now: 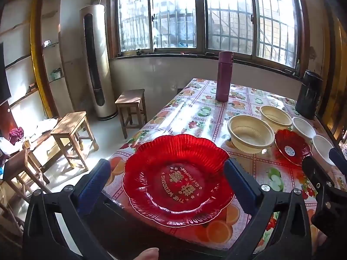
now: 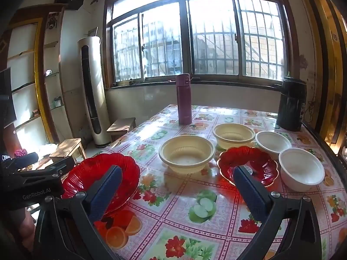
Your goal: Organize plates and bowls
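Both tongs wide open and empty, left tongs [image 1: 167,186] straddling the big red plate [image 1: 176,179] at the surface's near-left corner, right tongs [image 2: 177,186] further off, small red plate [image 2: 258,166] far-right of it.

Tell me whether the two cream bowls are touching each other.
Apart. The right wrist view shows a strip of tablecloth between the nearer cream bowl and the farther cream bowl.

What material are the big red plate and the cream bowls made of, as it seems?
Big red plate: probably clear glossy plastic, possibly glass; light passes through its fluted rim, with gold lettering. Cream bowls: likely thin moulded plastic; matte, ribbed inside walls.
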The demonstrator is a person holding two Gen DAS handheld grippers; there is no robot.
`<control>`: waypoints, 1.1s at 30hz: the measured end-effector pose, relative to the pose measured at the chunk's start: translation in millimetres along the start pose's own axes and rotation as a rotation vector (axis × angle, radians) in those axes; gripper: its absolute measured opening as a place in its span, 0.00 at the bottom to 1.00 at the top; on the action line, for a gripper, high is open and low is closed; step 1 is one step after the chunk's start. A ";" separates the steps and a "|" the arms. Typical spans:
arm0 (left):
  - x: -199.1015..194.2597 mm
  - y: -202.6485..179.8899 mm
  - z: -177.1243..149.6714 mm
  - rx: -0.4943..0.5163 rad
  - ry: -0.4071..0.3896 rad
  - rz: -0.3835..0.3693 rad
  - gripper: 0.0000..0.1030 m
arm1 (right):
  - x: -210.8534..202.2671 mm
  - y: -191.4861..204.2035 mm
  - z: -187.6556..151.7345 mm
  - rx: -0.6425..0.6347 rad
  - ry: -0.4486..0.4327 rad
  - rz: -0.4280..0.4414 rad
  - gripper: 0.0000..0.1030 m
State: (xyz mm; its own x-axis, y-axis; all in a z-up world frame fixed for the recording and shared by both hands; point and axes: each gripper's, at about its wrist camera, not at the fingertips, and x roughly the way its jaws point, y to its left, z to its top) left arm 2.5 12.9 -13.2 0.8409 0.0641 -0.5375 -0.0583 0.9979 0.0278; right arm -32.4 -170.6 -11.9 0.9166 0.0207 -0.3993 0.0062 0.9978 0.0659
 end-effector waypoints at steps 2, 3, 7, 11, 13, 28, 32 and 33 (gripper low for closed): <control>-0.3 0.0 -1.6 0.004 0.002 0.002 1.00 | 1.0 2.3 -0.6 0.000 0.009 0.004 1.00; -0.2 0.3 -2.6 0.005 0.004 0.002 1.00 | 1.5 4.2 -1.4 -0.004 0.012 0.003 1.00; 5.6 0.9 -3.2 0.003 0.016 0.002 1.00 | 2.7 7.7 -3.6 -0.010 0.022 0.007 1.00; 9.0 1.0 -5.3 -0.004 0.024 -0.008 1.00 | 4.5 7.0 -5.1 -0.007 0.025 0.008 1.00; 9.9 -0.6 -6.4 0.001 0.029 -0.008 1.00 | 5.0 5.8 -6.1 -0.002 0.025 0.008 1.00; 16.9 -4.8 -11.3 0.012 0.069 -0.018 1.00 | 6.1 -2.5 -8.4 0.025 0.037 0.009 1.00; 18.3 -5.2 -12.7 0.009 0.082 -0.017 1.00 | 6.3 -3.2 -8.6 0.027 0.039 0.010 1.00; 18.4 -5.4 -12.7 0.010 0.082 -0.017 1.00 | 6.3 -3.3 -8.8 0.027 0.039 0.011 1.00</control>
State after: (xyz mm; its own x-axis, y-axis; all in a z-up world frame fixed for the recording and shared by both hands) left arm 11.4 8.6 -33.9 0.7950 0.0466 -0.6048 -0.0385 0.9989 0.0263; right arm -30.2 -173.2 -22.6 0.9002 0.0347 -0.4340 0.0073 0.9955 0.0948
